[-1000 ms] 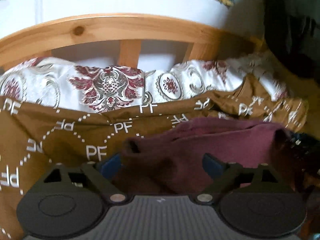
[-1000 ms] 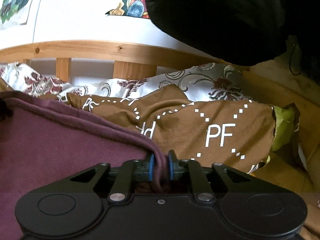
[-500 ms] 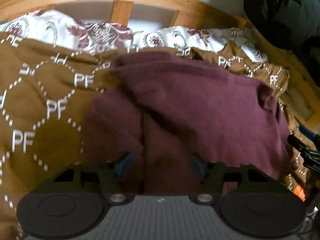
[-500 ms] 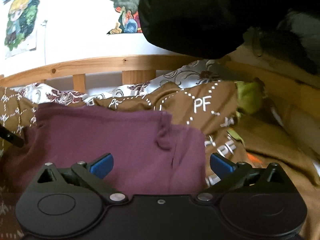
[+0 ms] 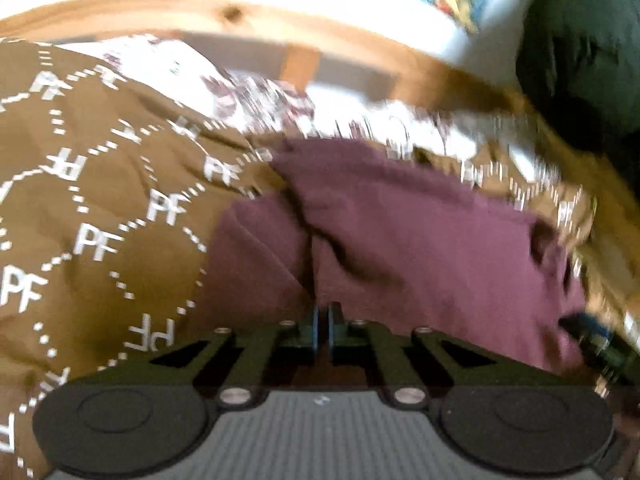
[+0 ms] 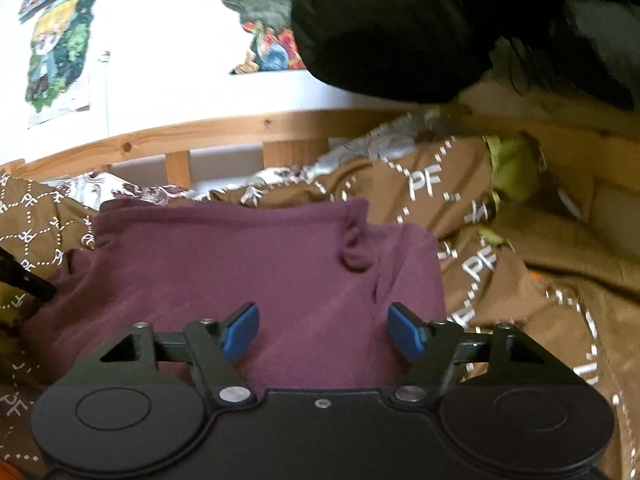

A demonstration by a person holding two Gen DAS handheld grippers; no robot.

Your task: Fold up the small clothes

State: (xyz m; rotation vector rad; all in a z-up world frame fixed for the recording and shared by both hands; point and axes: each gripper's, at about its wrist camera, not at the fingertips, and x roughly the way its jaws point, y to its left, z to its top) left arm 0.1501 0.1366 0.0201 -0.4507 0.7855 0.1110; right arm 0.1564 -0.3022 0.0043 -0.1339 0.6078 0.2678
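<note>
A maroon garment lies spread on a brown duvet printed with "PF". My left gripper is shut, pinching the garment's near edge, and a crease runs up from its jaws. In the right wrist view the same garment lies flat. My right gripper hovers over its near edge with its jaws closing. The cloth lies between the blue pads but they do not press on it. The left gripper's black finger shows at the garment's left side.
A wooden bed rail runs behind the duvet, with a white patterned sheet under it. A black bundle of fabric hangs at the upper right. Something green sits by the right rail. Posters hang on the wall.
My left gripper went from wide open to shut on the garment's near edge. My right gripper let go of the cloth it pinched, opened wide, then narrowed. The garment now lies spread out.
</note>
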